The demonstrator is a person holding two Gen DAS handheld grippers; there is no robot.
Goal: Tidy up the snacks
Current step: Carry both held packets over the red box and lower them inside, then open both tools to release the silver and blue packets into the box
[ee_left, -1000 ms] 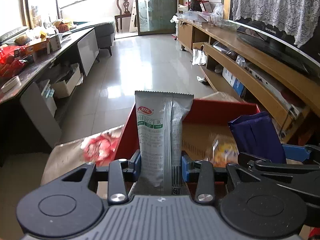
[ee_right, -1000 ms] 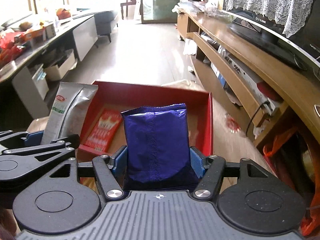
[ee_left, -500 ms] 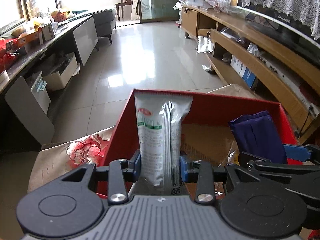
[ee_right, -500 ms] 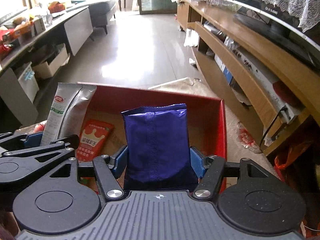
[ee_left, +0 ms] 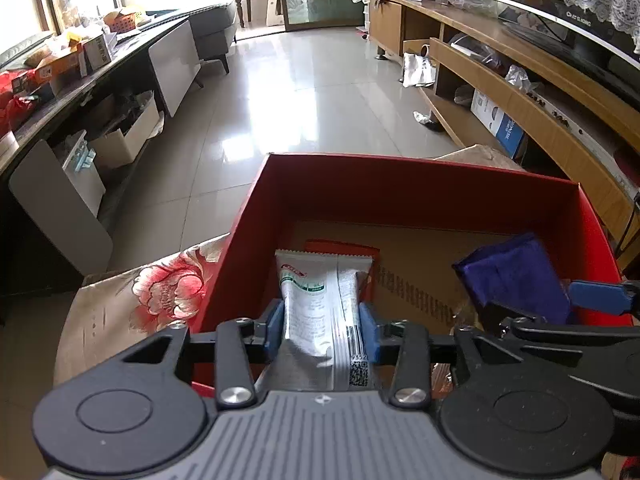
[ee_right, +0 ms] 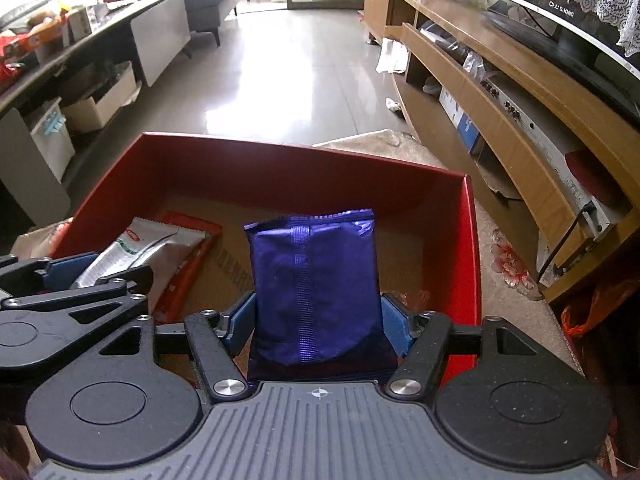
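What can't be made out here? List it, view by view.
- Left wrist view: the red packet in the red box is mostly covered by the silver snack packet held in the left gripper.
- Right wrist view: the box floor behind the purple snack packet, clamped in the right gripper, is blocked.

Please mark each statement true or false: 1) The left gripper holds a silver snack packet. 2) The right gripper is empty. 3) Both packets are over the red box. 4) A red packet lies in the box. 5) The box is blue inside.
1) True: the left gripper is shut on the silver packet.
2) False: the right gripper grips a purple packet.
3) True: both are above the red box.
4) True: the red packet lies under the silver one.
5) False: red walls, brown cardboard floor.
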